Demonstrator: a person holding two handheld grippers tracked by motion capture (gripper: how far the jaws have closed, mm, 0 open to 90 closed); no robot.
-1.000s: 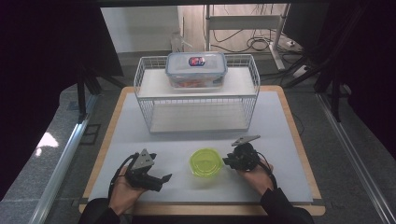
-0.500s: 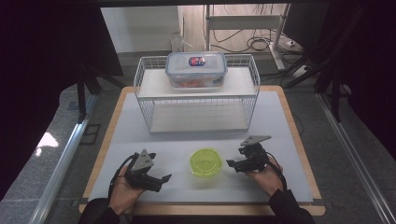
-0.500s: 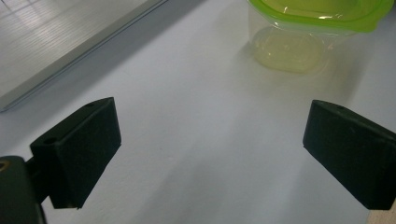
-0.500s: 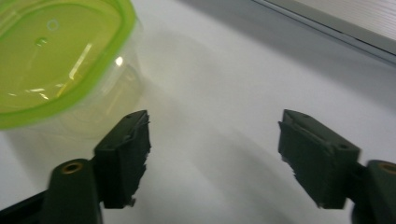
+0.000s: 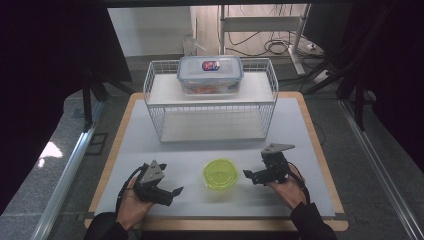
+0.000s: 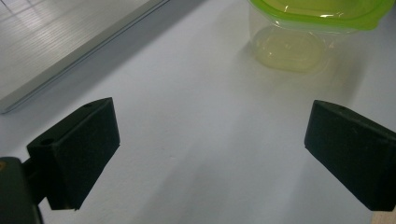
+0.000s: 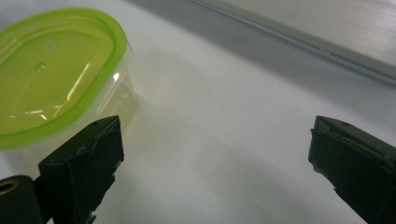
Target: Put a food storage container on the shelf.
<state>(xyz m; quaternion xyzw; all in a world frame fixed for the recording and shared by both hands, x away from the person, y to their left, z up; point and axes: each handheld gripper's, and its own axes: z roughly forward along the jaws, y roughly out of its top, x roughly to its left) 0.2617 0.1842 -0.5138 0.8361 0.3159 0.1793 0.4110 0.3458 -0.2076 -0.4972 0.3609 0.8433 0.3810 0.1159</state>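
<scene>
A small clear tub with a lime-green lid [image 5: 220,174] stands on the white mat [image 5: 165,155] near the front edge, between my two grippers. My left gripper [image 5: 172,194] rests to its left, jaws wide apart and nothing between them; the left gripper view [image 6: 210,154] has the tub [image 6: 299,42] ahead, well beyond the jaws. To the tub's right, my right gripper [image 5: 251,176] points at it. Its jaws have just been opening and hold nothing. In the right gripper view [image 7: 210,163] the tub [image 7: 51,70] sits beside the left pad [image 7: 88,158], outside the gap.
A white wire rack [image 5: 210,107] stands at the back of the mat. On its top shelf sits a clear box with a blue-rimmed lid [image 5: 210,75]. The mat lies on a wooden board [image 5: 320,150]. Dark stands and cables surround the table.
The right gripper's jaws have opened wide, and it has drawn slightly to the right, away from the green-lidded tub. The left gripper and the tub have stayed put.
</scene>
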